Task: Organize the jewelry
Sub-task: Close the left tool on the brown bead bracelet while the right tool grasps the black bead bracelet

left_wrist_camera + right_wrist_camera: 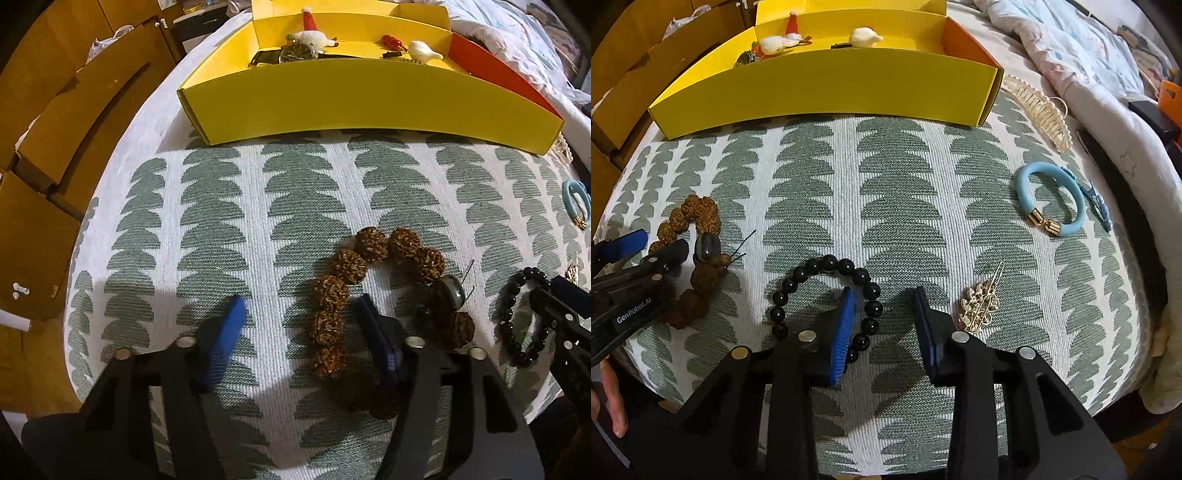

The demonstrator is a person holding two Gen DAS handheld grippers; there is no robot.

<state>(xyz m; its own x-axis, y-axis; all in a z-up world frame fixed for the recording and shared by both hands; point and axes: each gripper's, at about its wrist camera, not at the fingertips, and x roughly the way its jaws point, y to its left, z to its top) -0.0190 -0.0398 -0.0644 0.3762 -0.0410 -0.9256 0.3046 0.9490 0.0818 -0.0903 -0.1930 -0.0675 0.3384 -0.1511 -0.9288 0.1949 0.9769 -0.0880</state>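
Writing first: white lettering reading "GenRobot.AI" runs along the black body of the left tongs (646, 254) where they enter the right wrist view from the left edge. No other text is legible anywhere.

Both tongs tilt steeply down over the desk, which wears a white woven cloth with green scalloped tree shapes (894, 192). The left tongs (299, 314) stand spread, a strand of the chunky brown knobbly seed-bead bracelet (334, 295) lying between the blue pads, the right pad down inside the loop; whether either pad touches a bead I cannot tell. A hand (613, 398) shows at the near left edge.

The right tongs (884, 299) are parted too, straddling the right side of the glossy black round-bead bracelet (827, 299); the left blue pad sits inside the ring, and I cannot see the pads pressing on the beads.

To the right: a gold leaf-shaped hair clip (979, 306), a light blue bangle with gold end caps (1049, 199), and farther off a cream claw clip (1039, 110). At the far edge sits a yellow cardboard tray (827, 92) holding a wristwatch (297, 53) and small ornaments.
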